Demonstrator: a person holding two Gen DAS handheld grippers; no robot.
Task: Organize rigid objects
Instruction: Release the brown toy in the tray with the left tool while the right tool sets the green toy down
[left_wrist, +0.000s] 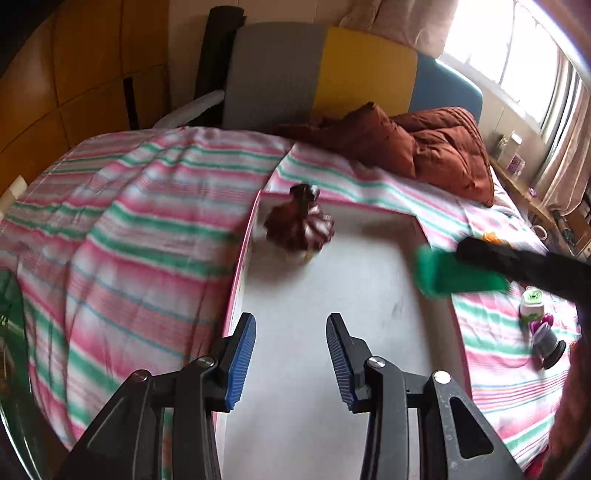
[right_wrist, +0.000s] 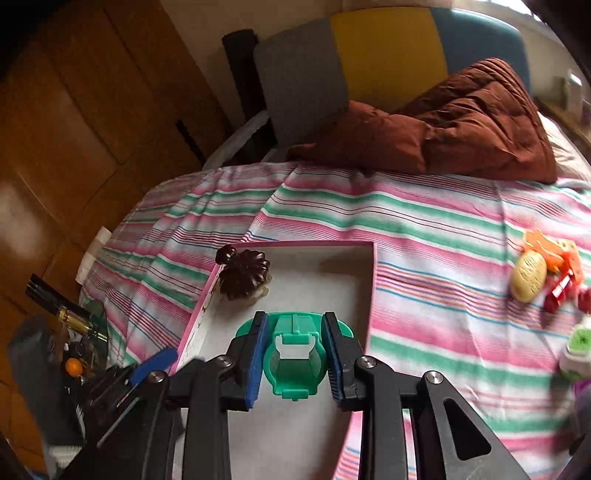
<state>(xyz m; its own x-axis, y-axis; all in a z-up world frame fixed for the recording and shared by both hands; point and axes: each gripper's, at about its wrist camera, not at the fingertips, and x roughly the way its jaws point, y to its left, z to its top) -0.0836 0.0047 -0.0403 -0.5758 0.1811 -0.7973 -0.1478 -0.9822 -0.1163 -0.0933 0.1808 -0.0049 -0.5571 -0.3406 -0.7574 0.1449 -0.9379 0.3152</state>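
Observation:
A shallow white box with a pink rim (left_wrist: 369, 210) (right_wrist: 373, 280) lies on the striped bedspread. A dark brown ribbed bottle (left_wrist: 300, 221) (right_wrist: 245, 277) sits in its far left corner. My right gripper (right_wrist: 294, 354) is shut on a green plastic piece (right_wrist: 294, 360) and holds it above the box; the green piece (left_wrist: 450, 275) also shows at the box's right edge in the left wrist view. My left gripper (left_wrist: 290, 354) is open and empty over the near part of the box.
Small items lie on the bedspread right of the box: a yellow oval object (right_wrist: 529, 275), orange and red toys (right_wrist: 557, 266), a white and green bottle (left_wrist: 532, 302) (right_wrist: 576, 350) and a dark jar (left_wrist: 550, 345). A brown quilt (left_wrist: 424, 144) lies at the headboard. A cluttered stand (right_wrist: 70, 350) is left.

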